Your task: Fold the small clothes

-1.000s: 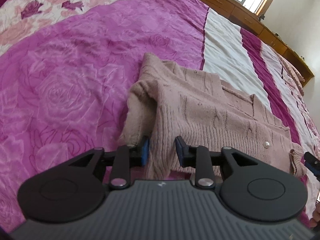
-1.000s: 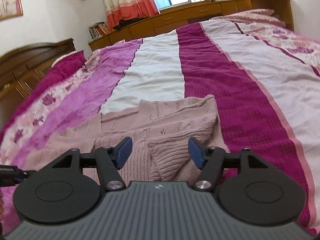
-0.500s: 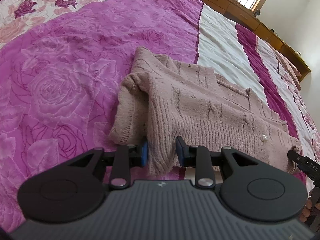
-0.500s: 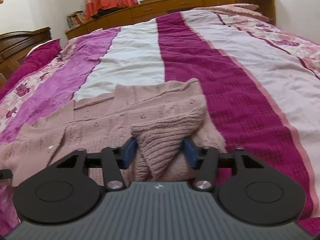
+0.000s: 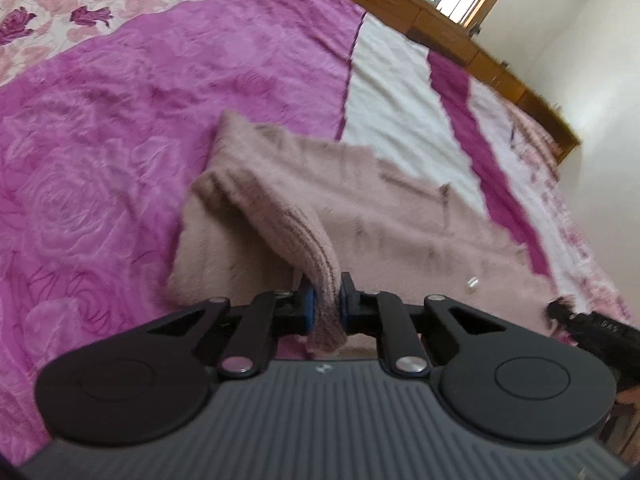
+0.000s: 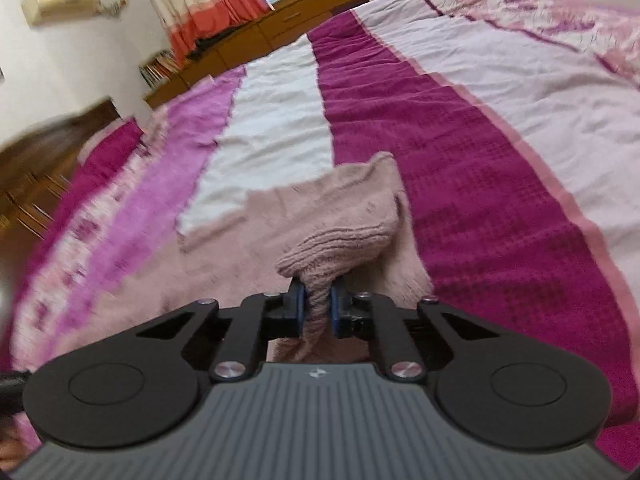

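Observation:
A small dusty-pink knitted cardigan [image 5: 380, 216] lies spread on the bed, with a white pearl button [image 5: 472, 284] on its front. My left gripper [image 5: 326, 306] is shut on its ribbed hem corner [image 5: 304, 240] and lifts it off the bed. In the right wrist view the same cardigan [image 6: 240, 256] shows. My right gripper [image 6: 317, 307] is shut on the other ribbed hem corner [image 6: 344, 244], also lifted. The right gripper's black tip [image 5: 592, 326] shows at the right edge of the left wrist view.
The bed cover has magenta [image 6: 460, 168], white [image 6: 280, 120] and rose-patterned purple [image 5: 100, 128] stripes. Wooden cabinets [image 6: 320, 20] and a curtained window stand beyond the far edge. A wooden headboard [image 6: 48, 148] is at the left in the right wrist view.
Both grippers closed from open onto the cardigan's ribbed hem corners and raised them. The views have tilted and blurred with motion.

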Available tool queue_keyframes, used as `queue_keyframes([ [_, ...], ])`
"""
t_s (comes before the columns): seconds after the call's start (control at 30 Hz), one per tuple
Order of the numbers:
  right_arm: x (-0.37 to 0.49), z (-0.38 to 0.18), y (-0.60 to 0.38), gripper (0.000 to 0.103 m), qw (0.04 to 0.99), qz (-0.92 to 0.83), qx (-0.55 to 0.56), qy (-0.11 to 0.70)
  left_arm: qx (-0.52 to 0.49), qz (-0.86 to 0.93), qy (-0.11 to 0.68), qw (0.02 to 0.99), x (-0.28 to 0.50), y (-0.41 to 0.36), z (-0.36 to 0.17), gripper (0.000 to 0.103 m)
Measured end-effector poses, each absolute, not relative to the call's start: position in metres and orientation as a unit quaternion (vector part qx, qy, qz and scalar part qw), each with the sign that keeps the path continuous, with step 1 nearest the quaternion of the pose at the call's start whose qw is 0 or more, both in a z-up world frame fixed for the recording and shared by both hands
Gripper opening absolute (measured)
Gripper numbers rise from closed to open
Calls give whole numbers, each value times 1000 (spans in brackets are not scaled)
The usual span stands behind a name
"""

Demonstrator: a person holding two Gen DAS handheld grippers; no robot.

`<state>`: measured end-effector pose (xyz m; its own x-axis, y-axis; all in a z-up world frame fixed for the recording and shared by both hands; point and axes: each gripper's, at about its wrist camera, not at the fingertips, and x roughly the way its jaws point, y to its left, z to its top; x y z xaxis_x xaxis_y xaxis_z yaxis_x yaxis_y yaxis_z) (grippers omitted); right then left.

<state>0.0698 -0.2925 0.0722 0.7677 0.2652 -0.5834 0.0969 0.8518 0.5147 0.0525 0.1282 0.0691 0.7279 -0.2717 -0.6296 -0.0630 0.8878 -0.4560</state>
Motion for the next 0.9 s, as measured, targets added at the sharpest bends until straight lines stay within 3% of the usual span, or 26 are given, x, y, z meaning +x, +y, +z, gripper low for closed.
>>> queue_keyframes([
  [0.23,96,82,-318,12,871,78,372,313,-256,-40,328,909,77,137,90,13],
  [0.73,202,54,-315,15,861,31,403,310,-250,41,327,911,179,152,75,15],
  [0.8,211,47,-310,33,862,20,393,319,-245,48,335,909,186,151,69,17],
  [0.9,211,40,-306,57,867,6,384,317,-240,60,331,911,186,151,66,32],
])
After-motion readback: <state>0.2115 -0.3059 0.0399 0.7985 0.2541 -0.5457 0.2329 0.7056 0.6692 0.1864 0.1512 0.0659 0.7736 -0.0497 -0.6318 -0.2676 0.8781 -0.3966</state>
